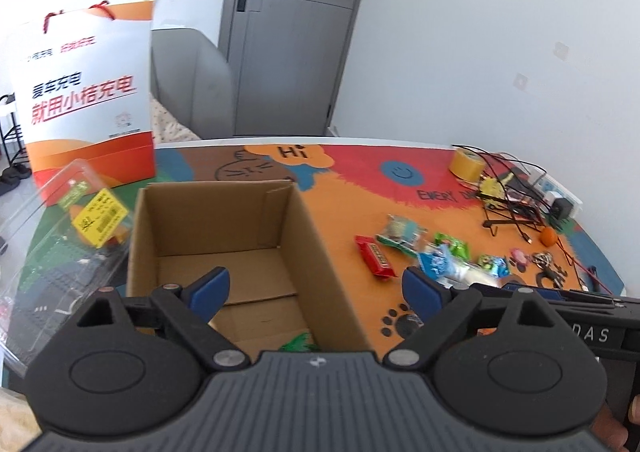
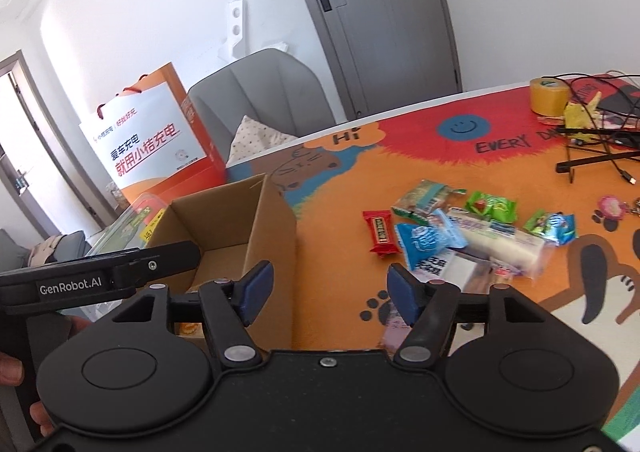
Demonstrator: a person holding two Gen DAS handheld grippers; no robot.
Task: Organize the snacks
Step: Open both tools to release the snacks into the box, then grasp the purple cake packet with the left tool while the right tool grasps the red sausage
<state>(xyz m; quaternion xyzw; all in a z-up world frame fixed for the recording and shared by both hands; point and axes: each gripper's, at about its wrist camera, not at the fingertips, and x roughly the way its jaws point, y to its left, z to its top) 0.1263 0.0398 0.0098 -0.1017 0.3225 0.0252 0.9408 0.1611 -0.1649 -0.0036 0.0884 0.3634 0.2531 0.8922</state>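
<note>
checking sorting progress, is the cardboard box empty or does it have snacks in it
Not empty: the open cardboard box shows a green wrapper on its floor; most snacks lie on the mat.

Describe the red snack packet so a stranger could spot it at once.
Start at the open cardboard box on the colourful table mat. To its right lies a cluster of snacks. The red packet is the one nearest the box: a small red bar, unlike the blue, green and white wrappers beyond it.

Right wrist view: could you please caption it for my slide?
Open right gripper between cardboard box and scattered snacks.
</note>
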